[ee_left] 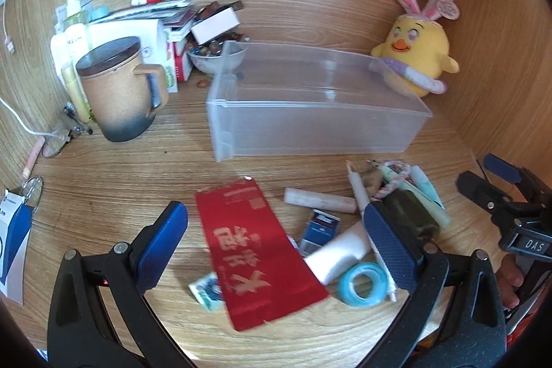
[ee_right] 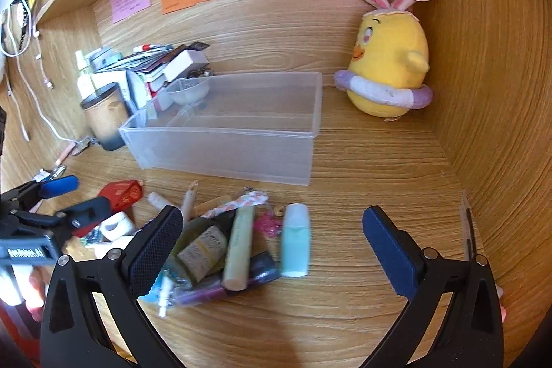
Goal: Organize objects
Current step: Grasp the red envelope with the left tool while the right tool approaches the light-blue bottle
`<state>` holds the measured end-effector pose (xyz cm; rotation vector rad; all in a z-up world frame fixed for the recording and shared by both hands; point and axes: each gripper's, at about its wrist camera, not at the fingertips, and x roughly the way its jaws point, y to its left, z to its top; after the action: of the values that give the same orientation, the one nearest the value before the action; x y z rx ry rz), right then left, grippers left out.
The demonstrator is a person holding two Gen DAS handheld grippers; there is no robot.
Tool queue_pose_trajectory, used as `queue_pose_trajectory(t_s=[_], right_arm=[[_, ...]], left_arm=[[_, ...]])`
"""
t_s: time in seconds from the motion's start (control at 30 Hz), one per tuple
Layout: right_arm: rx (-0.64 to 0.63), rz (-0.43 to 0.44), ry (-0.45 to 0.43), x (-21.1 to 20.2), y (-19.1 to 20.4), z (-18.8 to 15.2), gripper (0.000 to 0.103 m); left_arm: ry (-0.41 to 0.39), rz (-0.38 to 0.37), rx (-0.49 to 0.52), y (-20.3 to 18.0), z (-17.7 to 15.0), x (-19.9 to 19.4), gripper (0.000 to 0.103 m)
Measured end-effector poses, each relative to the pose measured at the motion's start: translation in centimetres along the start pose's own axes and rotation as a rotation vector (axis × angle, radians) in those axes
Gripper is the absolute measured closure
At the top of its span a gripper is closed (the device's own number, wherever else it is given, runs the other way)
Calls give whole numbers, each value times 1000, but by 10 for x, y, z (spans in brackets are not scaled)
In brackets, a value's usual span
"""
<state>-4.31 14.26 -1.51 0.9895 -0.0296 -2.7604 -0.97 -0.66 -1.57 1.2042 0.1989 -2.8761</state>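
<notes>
An empty clear plastic bin stands mid-desk. In front of it lies a scatter of small items. A red envelope lies flat between the fingers of my left gripper, which is open just above it. Beside the envelope are a white tube, a small blue box and a blue tape ring. My right gripper is open over a mint tube, a pale green tube and a dark green bottle. It touches none of them.
A lidded tan mug and a pile of books with a bowl of beads crowd the back left. A yellow plush chick sits back right. Wooden walls close in behind and on the right. Glasses lie at left.
</notes>
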Motion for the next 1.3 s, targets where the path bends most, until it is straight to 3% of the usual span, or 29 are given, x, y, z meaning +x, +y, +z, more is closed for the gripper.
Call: queue_pose_trajectory(t_s=[0.4,0.63,0.73,0.8,0.87,1.0,1.3], right_arm=[[58,-90,97,34,-44,-1,3],[13,-70,165,54,-37,-2,10],[-33,-79,191,60,-29,-3,25],[-56,-75,195,61,-24,-5,30],[-73,-83,188,60,-21,-7,31],[-82,-68,202,60,-18,-10,43],[-49,-54,230,61,-24,-11,52]], left_arm=[[200,-27,-99,45,6,51,0],[246,20,-48,43,13,71,0],[265,23,-27,42,9,79,1],[272,19,-15,41,8,81,11],[253,35,5,39,8,78,17],[240,25,11,41,6,74,24],[146,72,48,42,4,55,26]])
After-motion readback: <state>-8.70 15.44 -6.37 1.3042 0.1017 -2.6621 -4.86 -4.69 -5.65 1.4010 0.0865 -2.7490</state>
